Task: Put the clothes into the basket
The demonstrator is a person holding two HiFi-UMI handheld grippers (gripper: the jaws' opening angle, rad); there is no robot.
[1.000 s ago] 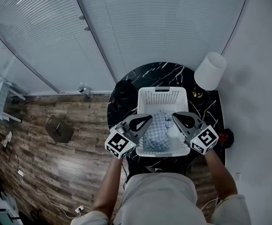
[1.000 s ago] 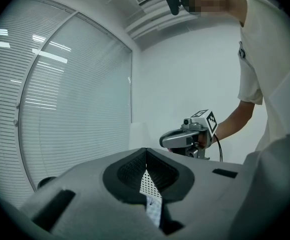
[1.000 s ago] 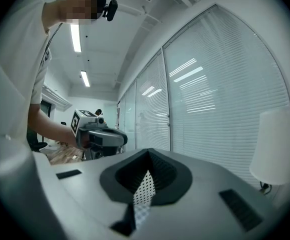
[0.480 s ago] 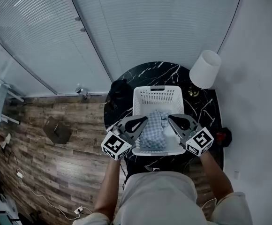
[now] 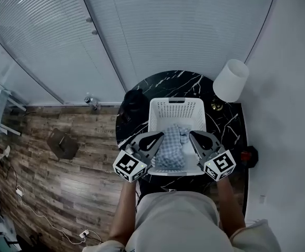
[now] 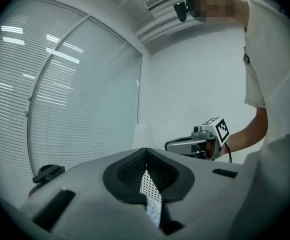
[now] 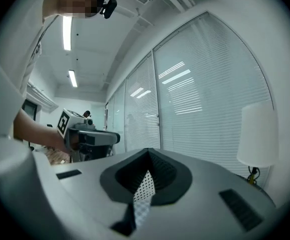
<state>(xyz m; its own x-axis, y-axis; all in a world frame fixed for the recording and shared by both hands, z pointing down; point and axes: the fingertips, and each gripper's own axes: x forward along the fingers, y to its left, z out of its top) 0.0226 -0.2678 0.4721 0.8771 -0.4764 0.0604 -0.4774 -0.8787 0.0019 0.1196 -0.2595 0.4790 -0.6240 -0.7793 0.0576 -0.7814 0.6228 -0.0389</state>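
Marble table [image 5: 163, 83]: lamp [image 5: 230, 80] beside basket [image 5: 177, 101], clothes [image 5: 173, 146] inside.

Wood-plank floor [image 5: 63, 182], black marble table [image 5: 165, 82], white lamp [image 5: 231, 80], window blinds [image 5: 168, 25], white wall [image 5: 294, 114]

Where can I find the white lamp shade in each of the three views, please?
Head view: the white cylindrical lamp shade is at the upper right, beside the wall.
Left gripper view: the lamp shade is near the centre, pale and faint against the white wall.
Right gripper view: the lamp shade is at the right edge, at middle height.
Shared landmark: the white window blinds, seen in all three.
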